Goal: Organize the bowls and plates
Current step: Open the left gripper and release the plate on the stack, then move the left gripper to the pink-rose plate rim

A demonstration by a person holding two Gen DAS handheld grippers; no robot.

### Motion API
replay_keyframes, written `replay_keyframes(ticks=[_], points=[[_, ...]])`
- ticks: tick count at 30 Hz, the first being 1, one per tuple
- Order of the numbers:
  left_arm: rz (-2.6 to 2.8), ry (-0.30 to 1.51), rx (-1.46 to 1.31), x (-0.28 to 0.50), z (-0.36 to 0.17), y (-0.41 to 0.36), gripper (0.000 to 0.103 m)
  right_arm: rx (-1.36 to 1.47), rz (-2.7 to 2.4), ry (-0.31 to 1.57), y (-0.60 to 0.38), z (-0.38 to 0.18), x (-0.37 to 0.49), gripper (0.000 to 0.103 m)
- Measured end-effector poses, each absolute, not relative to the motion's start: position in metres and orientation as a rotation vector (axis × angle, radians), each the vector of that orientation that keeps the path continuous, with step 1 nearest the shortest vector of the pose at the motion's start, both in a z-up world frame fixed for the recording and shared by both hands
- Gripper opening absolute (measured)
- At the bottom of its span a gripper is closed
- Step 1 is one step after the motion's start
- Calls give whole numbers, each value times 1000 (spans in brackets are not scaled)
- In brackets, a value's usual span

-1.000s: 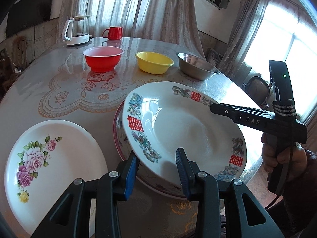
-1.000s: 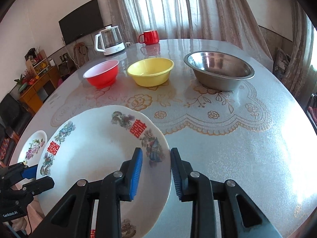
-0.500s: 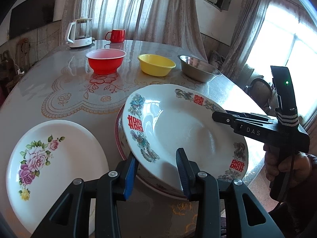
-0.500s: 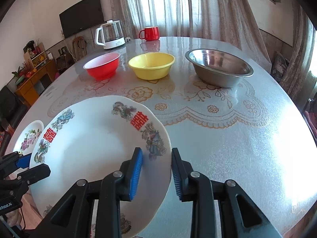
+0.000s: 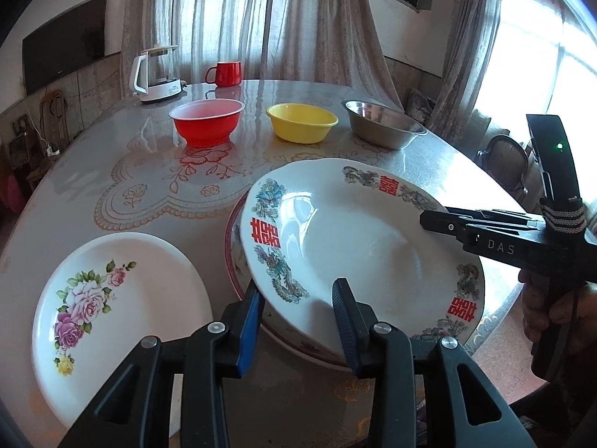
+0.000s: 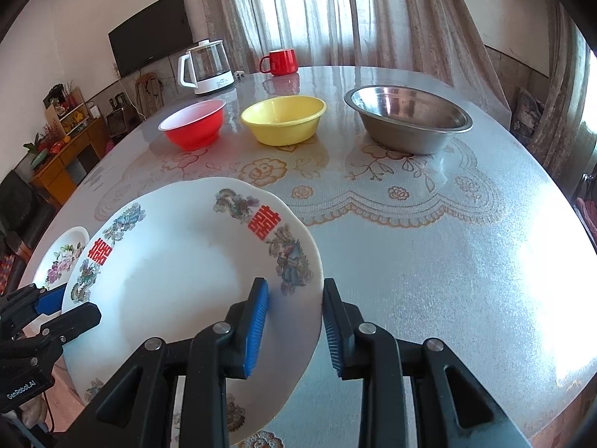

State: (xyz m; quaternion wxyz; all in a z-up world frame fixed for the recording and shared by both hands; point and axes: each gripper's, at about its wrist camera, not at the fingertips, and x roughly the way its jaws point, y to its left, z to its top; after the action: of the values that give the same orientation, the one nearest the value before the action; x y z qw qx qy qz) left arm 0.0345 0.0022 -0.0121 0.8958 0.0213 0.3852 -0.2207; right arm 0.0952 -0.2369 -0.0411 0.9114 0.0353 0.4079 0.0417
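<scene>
Both claws grip one glossy white plate [image 5: 358,246] by opposite rims: the left claw [image 5: 298,317] has its ribbed blue pads partly closed over the near edge, and the right claw [image 6: 294,321] clamps the other edge between its own partly closed pads. The round, shallow ceramic plate, ringed with red double-happiness characters and painted dragon-and-phoenix motifs, sits tilted over a second plate with a dark red rim [image 5: 233,261] that lies flat near the front of the table [image 6: 429,261]. Just beside this pair lies a smooth white plate printed with pink and purple roses [image 5: 112,306]. Farther back, well apart from the plates, three bowls stand in a row: a red plastic bowl [image 5: 207,121] with a pale interior, a yellow plastic bowl [image 5: 302,121] and a wide stainless-steel bowl [image 5: 384,125] with a flared lip. Behind them sit a white-and-glass kettle [image 5: 156,74] and a red mug [image 5: 225,74]. The round table wears a shiny, textured cover printed with lace scallops and flowers. Sheer curtains [image 5: 261,18] hang behind.
</scene>
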Motion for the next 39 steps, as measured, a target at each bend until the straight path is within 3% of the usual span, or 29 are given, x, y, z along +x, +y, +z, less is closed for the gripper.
replay_keyframes(ticks=[21, 23, 26, 39], points=[[-349, 765, 45, 34, -8, 4, 39, -62, 15, 762, -216, -40, 79, 27], [-322, 794, 44, 41, -12, 1, 33, -66, 3, 745, -215, -39, 81, 25], [-309, 794, 40, 42, -13, 1, 33, -71, 10, 752, -214, -37, 92, 24], [-300, 770, -28, 35, -10, 22, 34, -78, -16, 774, -211, -36, 88, 28]])
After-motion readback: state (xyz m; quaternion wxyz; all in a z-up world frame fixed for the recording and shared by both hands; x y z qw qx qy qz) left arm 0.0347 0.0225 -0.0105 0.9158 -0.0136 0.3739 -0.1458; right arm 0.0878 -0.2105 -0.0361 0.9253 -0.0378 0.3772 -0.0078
